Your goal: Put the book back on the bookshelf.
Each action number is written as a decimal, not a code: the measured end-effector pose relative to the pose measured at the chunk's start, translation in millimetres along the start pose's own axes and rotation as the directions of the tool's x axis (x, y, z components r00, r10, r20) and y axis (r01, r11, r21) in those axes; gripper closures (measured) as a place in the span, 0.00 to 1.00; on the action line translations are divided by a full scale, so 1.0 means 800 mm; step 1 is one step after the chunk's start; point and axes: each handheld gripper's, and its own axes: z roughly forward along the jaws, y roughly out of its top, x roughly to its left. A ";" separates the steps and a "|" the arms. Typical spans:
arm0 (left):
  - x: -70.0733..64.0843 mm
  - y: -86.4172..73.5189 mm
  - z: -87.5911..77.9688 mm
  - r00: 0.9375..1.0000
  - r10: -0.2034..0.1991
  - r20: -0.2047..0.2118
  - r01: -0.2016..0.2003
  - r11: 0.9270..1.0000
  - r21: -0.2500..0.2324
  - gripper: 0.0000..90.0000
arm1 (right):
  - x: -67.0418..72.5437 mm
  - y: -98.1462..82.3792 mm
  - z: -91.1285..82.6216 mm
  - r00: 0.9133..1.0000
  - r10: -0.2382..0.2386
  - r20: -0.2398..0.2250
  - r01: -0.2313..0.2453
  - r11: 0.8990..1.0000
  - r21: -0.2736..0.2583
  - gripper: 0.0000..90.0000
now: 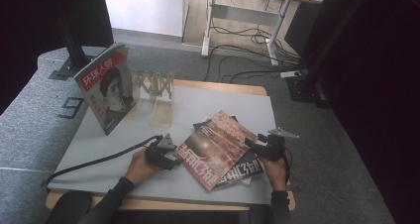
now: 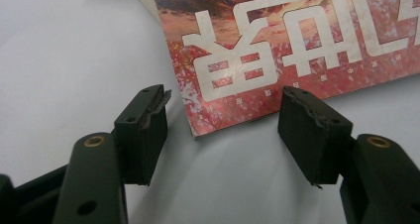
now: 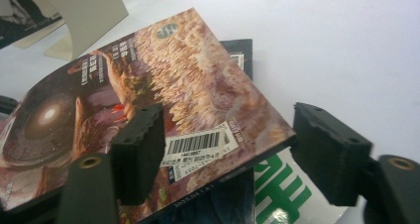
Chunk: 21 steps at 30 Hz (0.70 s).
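A red magazine (image 1: 214, 147) lies askew on top of a dark magazine (image 1: 242, 170) at the front middle of the grey mat (image 1: 223, 97). My left gripper (image 1: 174, 157) rests at its near left corner. In the left gripper view the jaws (image 2: 225, 110) stand open, with the red cover's corner (image 2: 198, 127) between them and untouched. My right gripper (image 1: 249, 143) is at the magazine's right corner. In the right gripper view it (image 3: 228, 110) is open around the barcode corner (image 3: 208, 142); one jaw hangs over the cover, the other sits by the edge. Green letters of the dark magazine (image 3: 277, 184) show beneath.
Another magazine (image 1: 106, 85) stands upright in a wooden folding rack (image 1: 156, 87) at the back left of the mat. Cables (image 1: 247, 40) and desk legs (image 1: 213, 21) lie beyond the table. A black cable (image 1: 99, 162) trails left from my left gripper.
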 end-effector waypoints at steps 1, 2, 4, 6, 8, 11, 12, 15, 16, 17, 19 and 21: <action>0.000 0.000 0.000 1.000 0.000 0.000 0.000 1.000 0.000 0.40 | 0.000 0.000 -0.001 1.000 0.001 0.003 -0.001 1.000 -0.005 0.39; 0.000 0.000 0.000 1.000 0.001 0.000 -0.001 1.000 0.000 0.40 | 0.000 0.000 -0.002 1.000 0.001 0.005 -0.001 1.000 -0.009 0.40; 0.000 0.000 0.000 1.000 0.001 0.000 -0.001 1.000 0.000 0.40 | 0.001 0.001 -0.004 1.000 -0.008 0.015 0.008 1.000 -0.013 0.43; 0.000 0.000 0.000 1.000 0.001 0.000 -0.001 1.000 0.000 0.40 | 0.002 0.001 -0.004 0.999 -0.025 0.032 0.025 1.000 -0.004 0.45; -0.001 0.000 0.000 1.000 -0.002 0.003 0.002 1.000 -0.006 0.41 | 0.002 0.000 -0.001 0.998 -0.036 0.051 0.035 0.999 0.015 0.47; -0.003 0.000 -0.001 1.000 0.006 0.006 -0.006 1.000 -0.006 0.47 | 0.001 -0.003 0.003 0.997 -0.041 0.060 0.039 0.999 0.035 0.47; -0.002 0.000 -0.001 1.000 0.006 0.009 -0.006 1.000 -0.003 0.47 | -0.001 -0.004 0.005 0.997 -0.043 0.061 0.041 0.998 0.041 0.47; -0.002 0.001 -0.001 1.000 -0.006 0.014 0.006 1.000 -0.002 0.47 | -0.005 -0.010 0.010 0.997 -0.040 0.061 0.036 0.997 0.064 0.48; -0.002 0.001 -0.001 1.000 -0.009 0.016 0.009 1.000 -0.003 0.47 | -0.006 -0.011 0.012 0.997 -0.042 0.062 0.037 0.997 0.072 0.48; -0.002 0.001 -0.001 1.000 -0.011 0.019 0.011 1.000 -0.004 0.47 | -0.007 -0.013 0.013 0.997 -0.038 0.060 0.033 0.997 0.074 0.47; -0.002 0.002 0.000 0.999 -0.018 0.033 0.018 1.000 -0.011 0.47 | -0.009 -0.014 0.015 0.998 -0.035 0.060 0.030 0.997 0.078 0.46; -0.002 0.003 0.001 0.998 -0.028 0.047 0.029 0.999 -0.024 0.47 | -0.011 -0.016 0.016 0.997 -0.037 0.065 0.031 0.996 0.082 0.44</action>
